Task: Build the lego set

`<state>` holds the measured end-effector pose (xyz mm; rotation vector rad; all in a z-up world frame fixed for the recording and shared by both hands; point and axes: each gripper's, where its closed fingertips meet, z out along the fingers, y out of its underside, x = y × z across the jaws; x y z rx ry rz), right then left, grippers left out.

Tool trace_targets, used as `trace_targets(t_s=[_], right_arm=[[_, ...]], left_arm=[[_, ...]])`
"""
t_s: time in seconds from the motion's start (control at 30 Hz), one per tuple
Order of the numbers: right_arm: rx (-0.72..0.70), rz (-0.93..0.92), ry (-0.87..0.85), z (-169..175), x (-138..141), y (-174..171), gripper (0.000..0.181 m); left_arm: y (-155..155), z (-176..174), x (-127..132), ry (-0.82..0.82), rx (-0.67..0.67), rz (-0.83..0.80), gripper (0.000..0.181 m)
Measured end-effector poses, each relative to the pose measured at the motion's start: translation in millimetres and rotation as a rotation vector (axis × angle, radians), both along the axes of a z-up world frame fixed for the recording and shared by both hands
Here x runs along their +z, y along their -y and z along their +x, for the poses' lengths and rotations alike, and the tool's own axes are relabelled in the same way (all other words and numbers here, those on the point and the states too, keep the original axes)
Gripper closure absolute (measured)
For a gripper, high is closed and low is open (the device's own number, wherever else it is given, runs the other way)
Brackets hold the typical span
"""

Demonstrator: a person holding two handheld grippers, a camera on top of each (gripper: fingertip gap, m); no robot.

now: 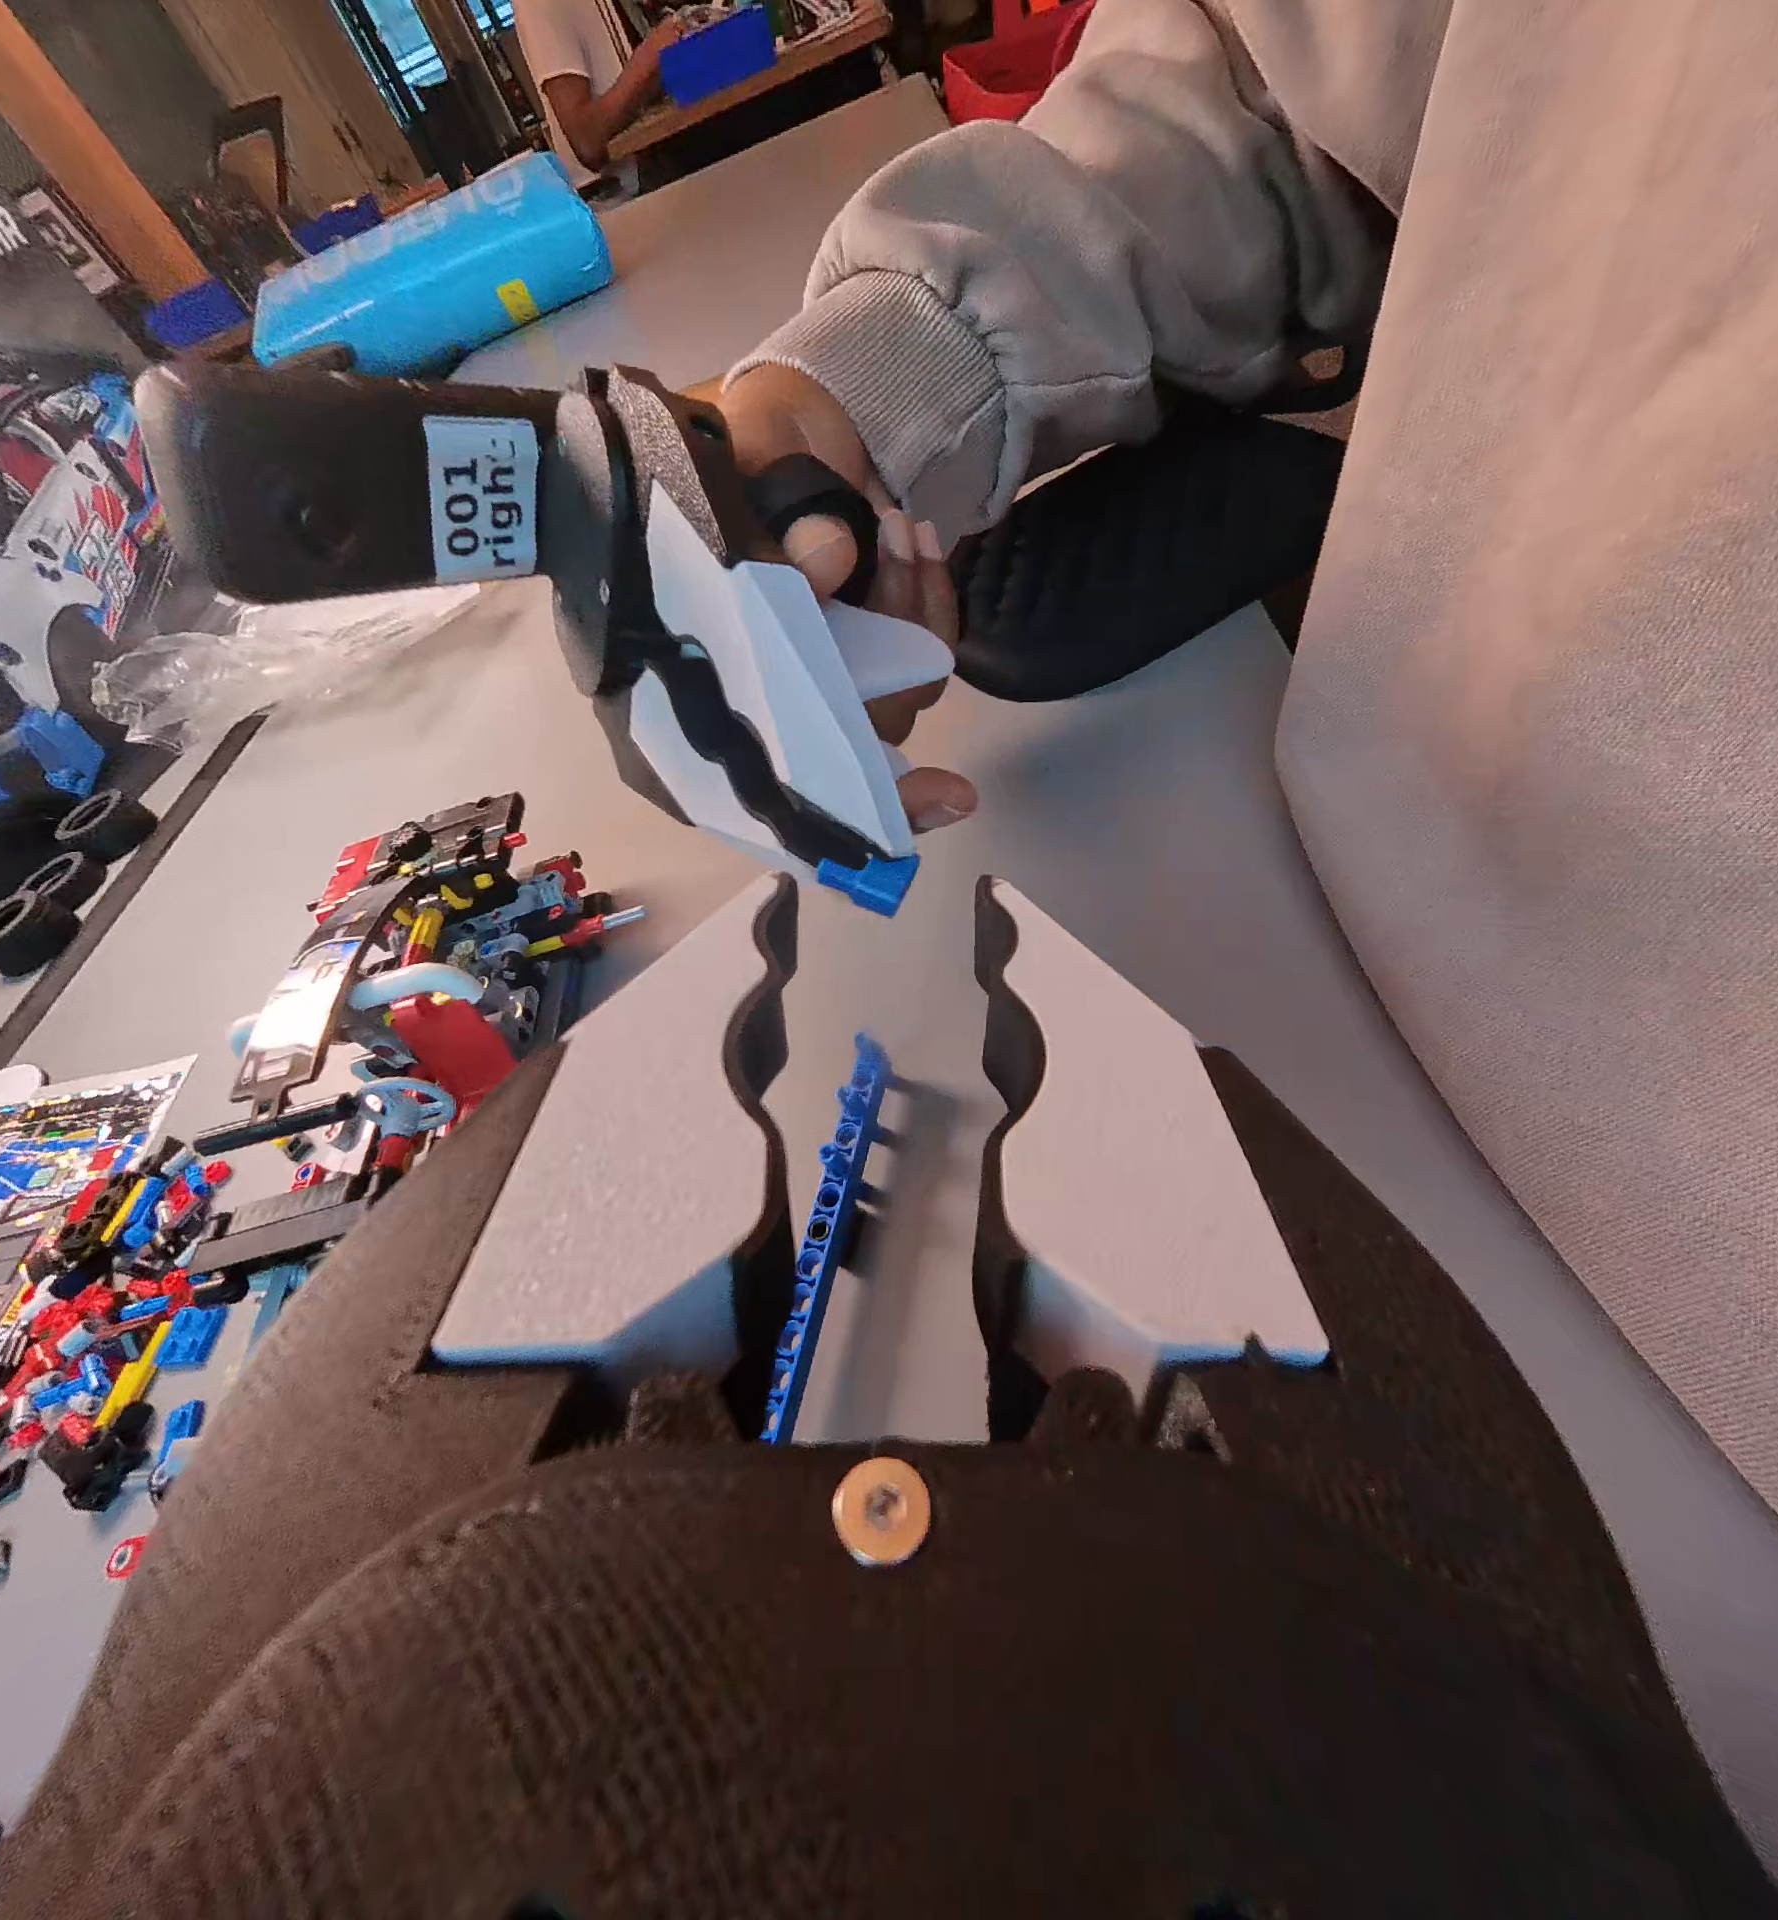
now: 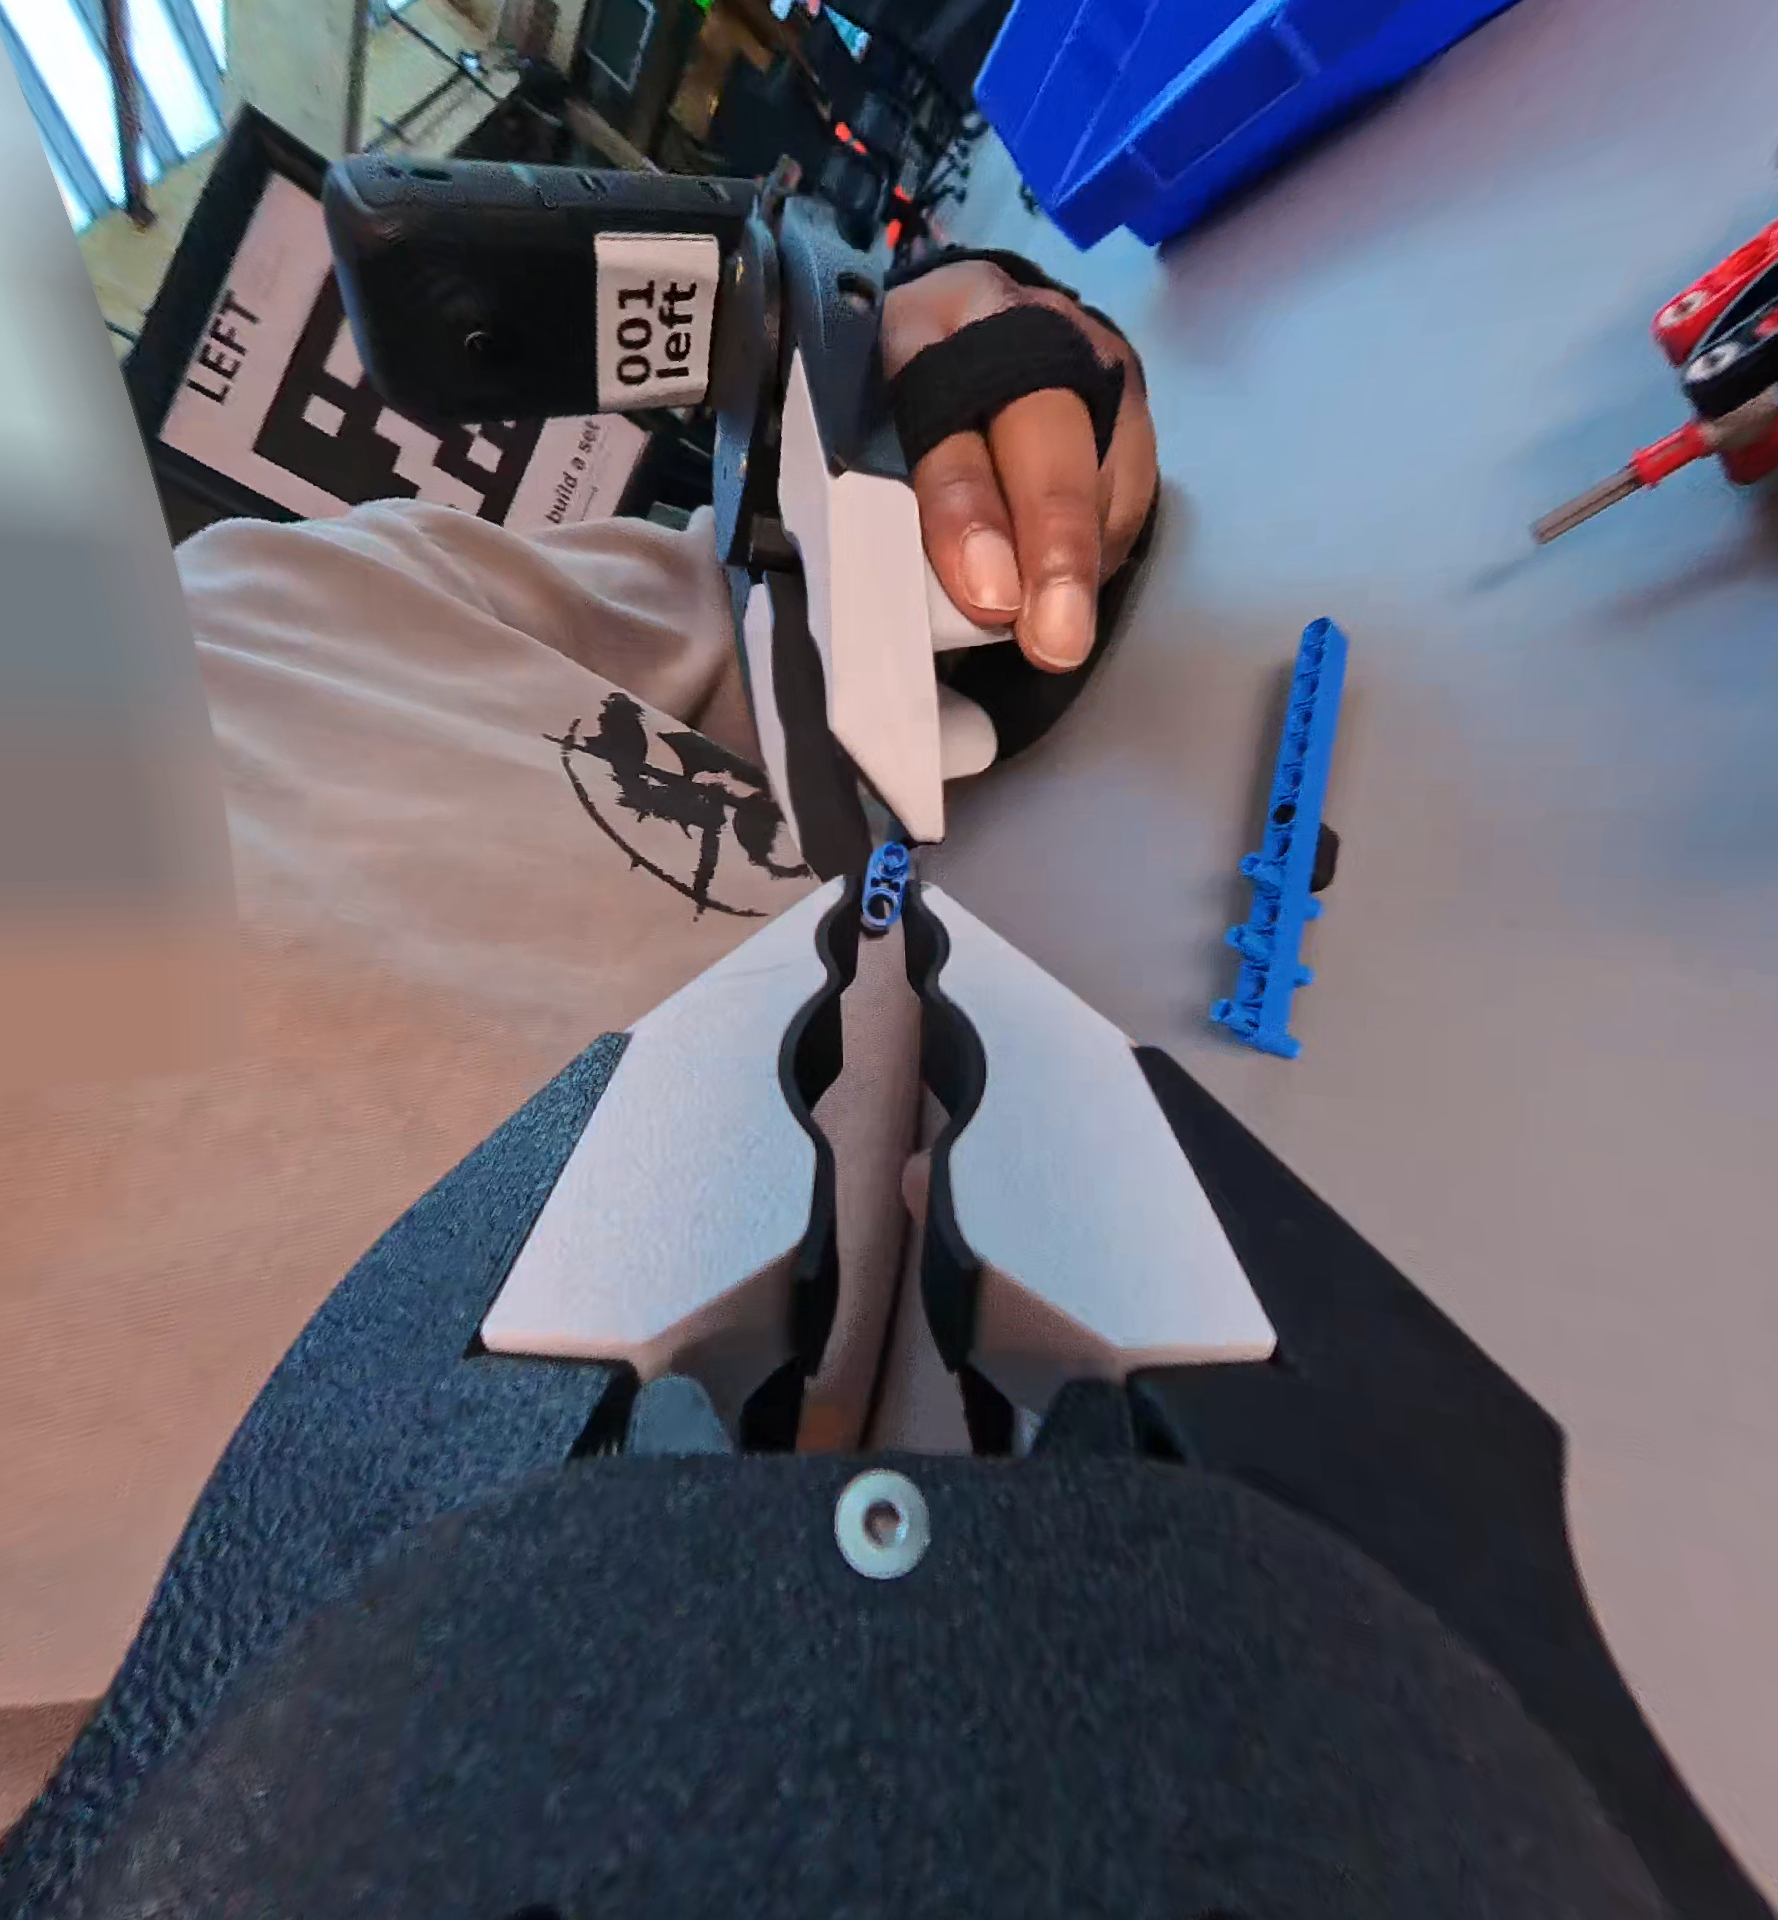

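Observation:
My right gripper (image 2: 880, 894) is shut on a small blue lego connector (image 2: 883, 899) at its fingertips. In the left wrist view the right gripper (image 1: 854, 857) comes down from above with that connector (image 1: 869, 888). My left gripper (image 1: 885, 885) is open, and the connector hangs level with its tips, in the gap between them, touching neither finger. In the right wrist view the left gripper (image 2: 900, 836) ends just above the connector. A long blue beam with pins (image 1: 828, 1205) lies on the grey table below the left gripper; it also shows in the right wrist view (image 2: 1280, 831).
A partly built red and black car model (image 1: 428, 966) and a pile of loose pieces (image 1: 85, 1320) lie to the left, beside a sticker sheet (image 1: 43, 1143) and the set's box (image 1: 23, 540). A blue bin (image 2: 1228, 104) stands further back. The person's beige sweatshirt (image 1: 1591, 727) is close on the right. Only a small space, under 4 cm, lies between the two pairs of fingers.

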<state>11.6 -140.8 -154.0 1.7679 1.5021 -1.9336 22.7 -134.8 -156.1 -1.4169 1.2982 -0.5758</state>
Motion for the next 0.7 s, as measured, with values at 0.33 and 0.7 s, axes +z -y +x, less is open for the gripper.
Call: trace_targets(t_s=[0.33,0.7], right_arm=[[-0.060,-0.051,-0.010,0.8,-2.4,5.2,0.174],[-0.094,1.361,-0.475,-1.8,6.4,-5.2,0.155]], left_arm=[[3.5,2.0,-3.6,0.024,0.006,-0.093,0.165],[-8.8,0.0,11.3,0.432,-0.024,-0.766,0.165]])
